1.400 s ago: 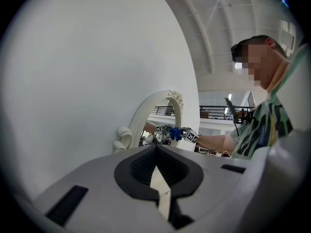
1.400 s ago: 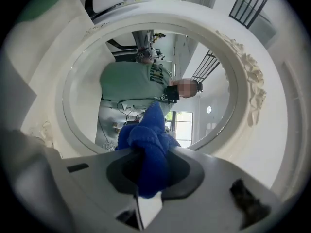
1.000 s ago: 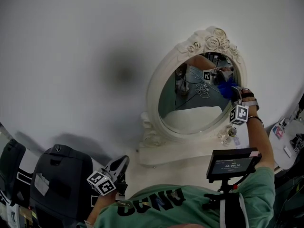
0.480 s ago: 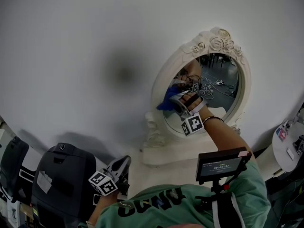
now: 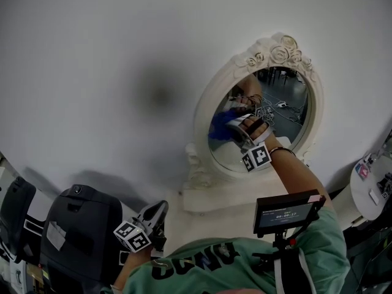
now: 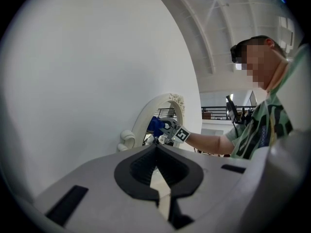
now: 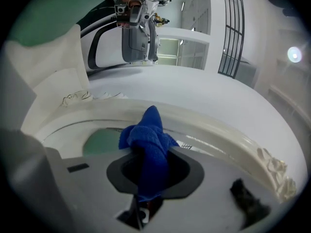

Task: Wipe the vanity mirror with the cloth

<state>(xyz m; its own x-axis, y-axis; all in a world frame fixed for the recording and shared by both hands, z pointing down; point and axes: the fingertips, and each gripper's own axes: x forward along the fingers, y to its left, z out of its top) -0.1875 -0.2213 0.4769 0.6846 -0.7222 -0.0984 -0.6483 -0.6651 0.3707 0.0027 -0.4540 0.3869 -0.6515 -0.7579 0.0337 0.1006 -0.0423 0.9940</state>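
Clearly somewhere in the middle of the wiping, judging by the position of things.

Largest first: white wall behind everything. Against it the oval mirror, upright in a carved white frame.

About progress: impossible to read from the glass itself, with no streaks or wet marks visible in the head view. Cloth at work on the left part of the glass at this moment. Probably more of the glass left to go over, but only a guess.

Next the right gripper, lifted up to the left part of the glass. Jaws clenched tight on the blue cloth. Seen in the right gripper view as a bunched piece of cloth sticking out past the jaw tips. Seems to touch the glass just beside the inner edge of the frame, though the exact contact is hard to confirm.

Last the left gripper, held low near the body, well apart from the mirror. Jaws closed together, nothing between them, touching nothing.
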